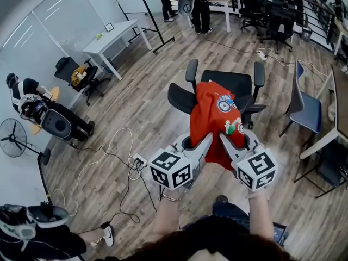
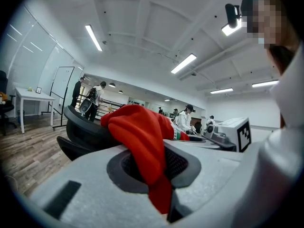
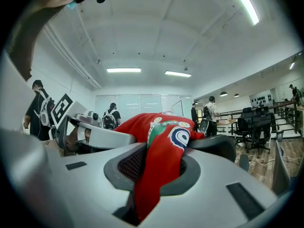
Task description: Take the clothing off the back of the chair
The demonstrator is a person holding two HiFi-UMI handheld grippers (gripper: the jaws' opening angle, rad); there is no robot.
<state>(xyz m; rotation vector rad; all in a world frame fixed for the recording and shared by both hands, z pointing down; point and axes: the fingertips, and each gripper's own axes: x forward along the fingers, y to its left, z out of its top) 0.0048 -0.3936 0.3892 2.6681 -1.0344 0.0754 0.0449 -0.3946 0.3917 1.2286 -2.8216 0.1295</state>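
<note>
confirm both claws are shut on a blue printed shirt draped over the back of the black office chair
Wrong colour: the printed shirt is red, not blue. The head view shows it over the back of the black office chair, and both the left claw and right claw are shut on it.

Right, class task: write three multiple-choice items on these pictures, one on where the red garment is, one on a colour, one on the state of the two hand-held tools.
1. The red printed cloth garment lies: A on the floor; B over the back of the swivel office chair; C on a table.
2. That chair's colour: A black; B blue; C white.
3. The left tool and right tool are: A both open; B both shut on the garment; C one open, one shut.

Answers:
1 B, the head view shows it draped over the backrest.
2 A, its seat and armrests are black.
3 B, each gripper view shows red cloth pinched between the jaws.
</note>
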